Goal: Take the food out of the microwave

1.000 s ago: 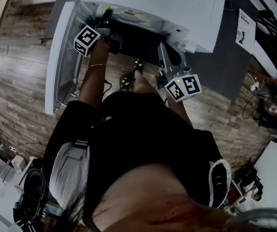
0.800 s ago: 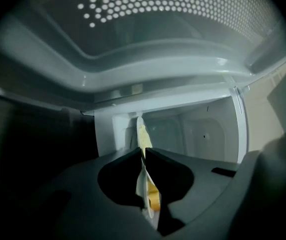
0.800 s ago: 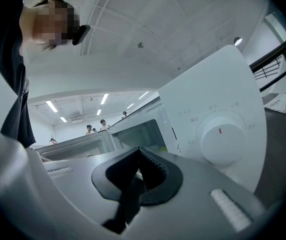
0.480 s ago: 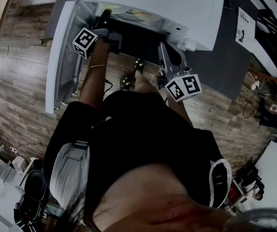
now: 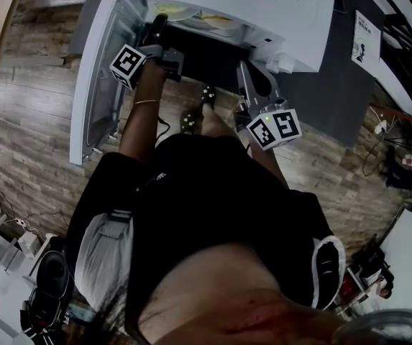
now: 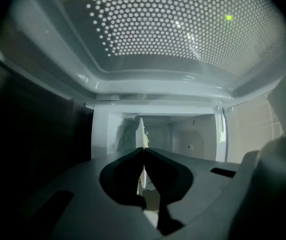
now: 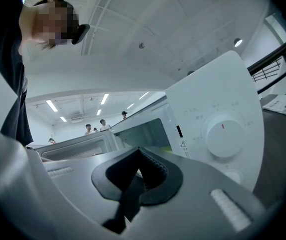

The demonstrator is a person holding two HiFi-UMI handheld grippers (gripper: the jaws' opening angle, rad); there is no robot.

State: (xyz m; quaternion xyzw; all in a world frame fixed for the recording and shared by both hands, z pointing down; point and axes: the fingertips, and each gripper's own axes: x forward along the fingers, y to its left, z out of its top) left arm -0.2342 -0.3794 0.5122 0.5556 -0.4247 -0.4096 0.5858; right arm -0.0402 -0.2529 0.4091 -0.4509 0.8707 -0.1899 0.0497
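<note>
The white microwave point(image 5: 263, 6) stands with its door point(image 5: 94, 85) swung open to the left. My left gripper point(image 5: 159, 21) reaches level into the cavity. In the left gripper view it point(image 6: 143, 150) is shut on the thin rim of a white plate point(image 6: 141, 131), seen edge-on. A pale yellowish plate point(image 5: 191, 13) shows at the cavity mouth in the head view. What lies on it is mostly hidden. My right gripper point(image 5: 243, 67) is shut and holds nothing. It hangs in front of the control panel, and its own view shows its jaws point(image 7: 139, 151) beside the dial point(image 7: 226, 134).
The perforated door window point(image 6: 182, 29) fills the top of the left gripper view. A dark counter point(image 5: 349, 85) carries the microwave, with a paper sheet point(image 5: 365, 42) on it. Wood-pattern floor point(image 5: 19, 121) lies below. Several people stand far off in the right gripper view.
The left gripper's marker cube has rolled a little, and more of the yellowish plate shows at the cavity mouth. The right gripper has stayed where it was.
</note>
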